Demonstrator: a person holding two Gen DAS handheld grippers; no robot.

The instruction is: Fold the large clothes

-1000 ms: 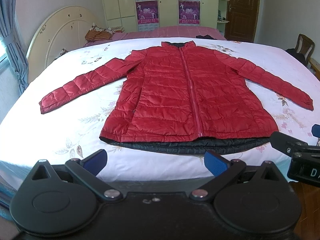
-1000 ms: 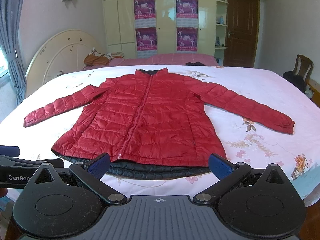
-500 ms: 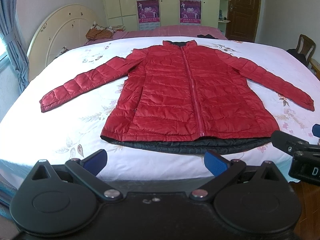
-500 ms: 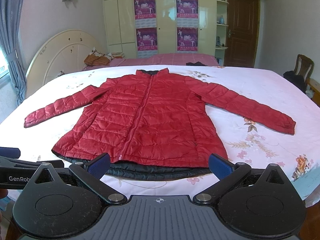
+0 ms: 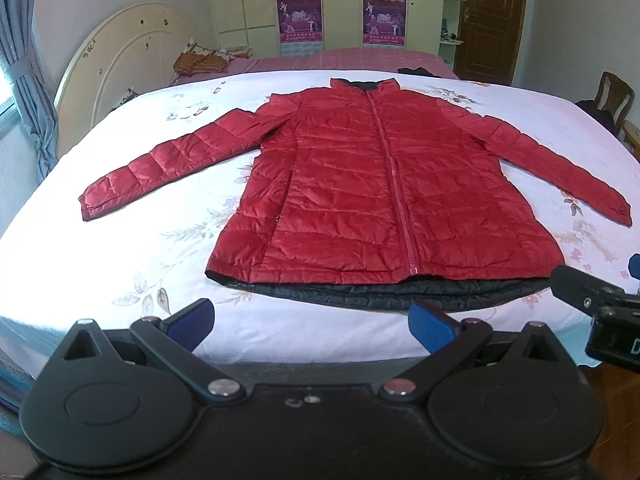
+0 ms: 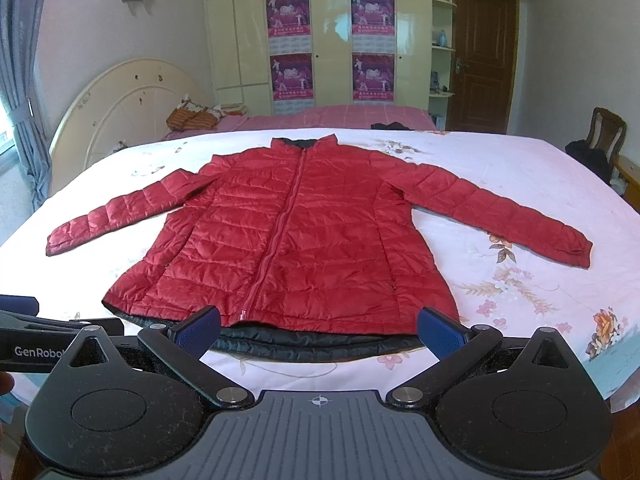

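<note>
Bedsheet (image 5: 100,264) spreads ahead of both your jaws; the red down jacket (image 6: 288,240) lies flat on it (zipped, sleeves out), hem just beyond the fingertips. Your left gripper (image 5: 310,322) and right gripper (image 6: 318,330) stand spread apart, holding nothing.

Floral bed (image 6: 460,168), cream wardrobe (image 6: 332,40), brown door (image 6: 482,52).
</note>
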